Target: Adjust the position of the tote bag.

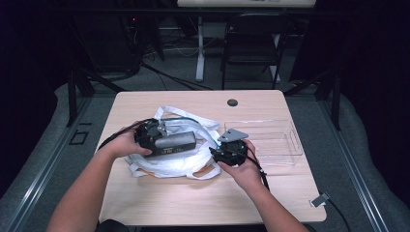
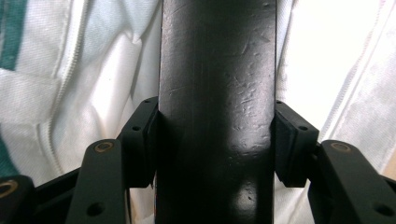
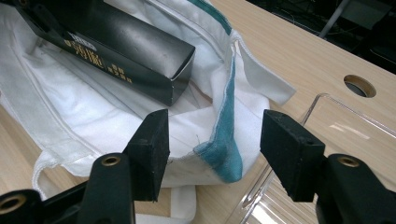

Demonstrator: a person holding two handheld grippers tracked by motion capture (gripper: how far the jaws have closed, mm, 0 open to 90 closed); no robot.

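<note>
The left gripper (image 1: pixel 153 134) is squeezing a long black box (image 1: pixel 175 141) between its two jaws. The pads (image 2: pixel 144 140) are pressing flat on both sides of the box, so the jaws are standing wide but holding tight. The box is hard, with straight sides and sharp corners. Its skin is shiny with tiny bumps and a few thin scratches, and small gold writing is running along one long side.

The box is hanging just over a white cloth bag (image 1: pixel 169 162). The bag is lying soft and crumpled in the middle of the table (image 1: pixel 159 198). It is made of woven cloth with stitched seams, floppy white handles and a green strip along its edge.

The right gripper (image 1: pixel 227 150) is sitting at the bag's right end with its jaws wide apart. They are gripping nothing. The green edge (image 3: pixel 224 149) of the bag is lying between them, but the pads are not touching it.

Just beside the bag, on the right, a clear plastic tray (image 1: pixel 285 145) is resting. It is smooth, see-through and shaped like a shallow box.

The table is pale wood with a round hole (image 1: pixel 232 102) near its far edge. Behind it the room is looking dark, with a grey floor, a black chair (image 1: pixel 251 43) and a white table leg (image 1: pixel 199 48).
</note>
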